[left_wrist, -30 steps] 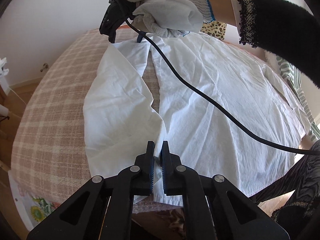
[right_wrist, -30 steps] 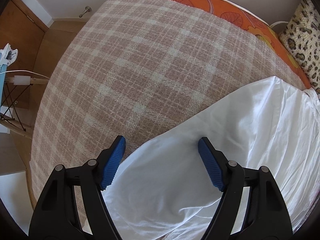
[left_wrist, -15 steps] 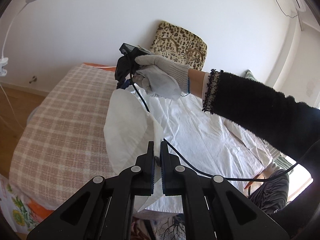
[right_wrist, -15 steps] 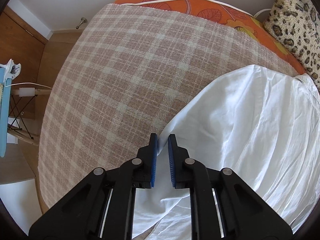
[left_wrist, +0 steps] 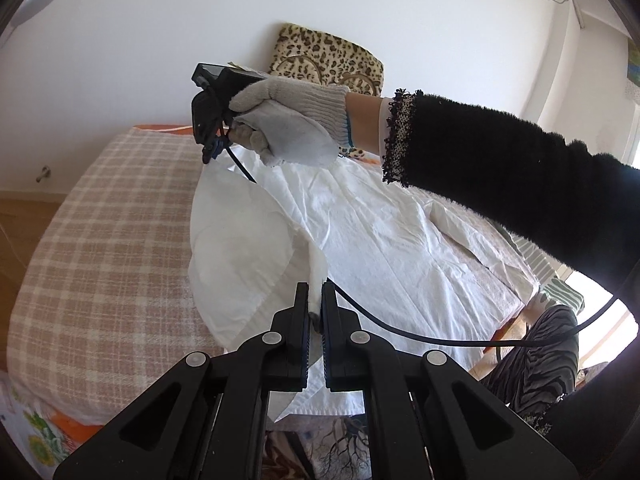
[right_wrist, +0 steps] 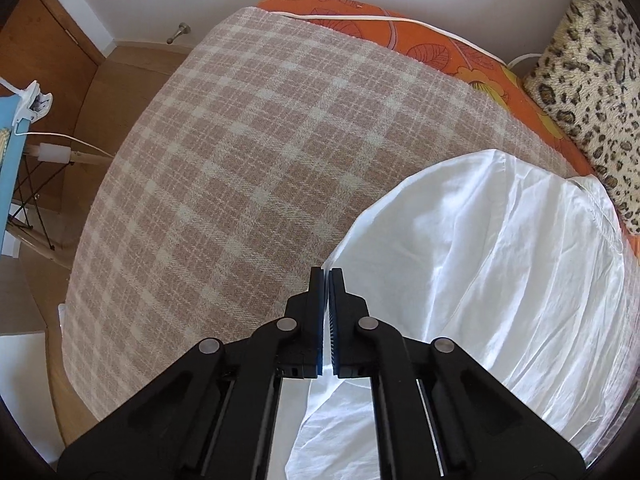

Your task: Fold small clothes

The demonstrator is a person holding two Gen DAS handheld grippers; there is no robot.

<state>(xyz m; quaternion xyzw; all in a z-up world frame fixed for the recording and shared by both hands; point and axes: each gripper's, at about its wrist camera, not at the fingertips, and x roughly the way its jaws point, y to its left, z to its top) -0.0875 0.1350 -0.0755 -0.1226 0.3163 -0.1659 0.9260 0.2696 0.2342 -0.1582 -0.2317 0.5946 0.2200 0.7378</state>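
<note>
A white garment point(left_wrist: 380, 240) lies spread on a plaid blanket point(left_wrist: 100, 248) on a bed. My left gripper point(left_wrist: 315, 300) is shut on the garment's near edge and holds that part lifted off the bed. My right gripper point(right_wrist: 328, 280) is shut on the garment's point(right_wrist: 500, 280) far left edge and holds it raised. In the left wrist view the right gripper's body point(left_wrist: 212, 112) shows in a gloved hand point(left_wrist: 288, 124) above the far end of the garment. The lifted left panel billows between the two grippers.
A black cable point(left_wrist: 400, 328) runs from the right gripper across the garment. A leopard-print cushion point(right_wrist: 592, 80) stands at the head of the bed, by an orange sheet point(right_wrist: 400, 32). Wooden floor point(right_wrist: 120, 64) and a stand point(right_wrist: 24, 152) lie left of the bed.
My right gripper closed on the garment's far edge. Both grippers rose, lifting the left panel off the blanket.
</note>
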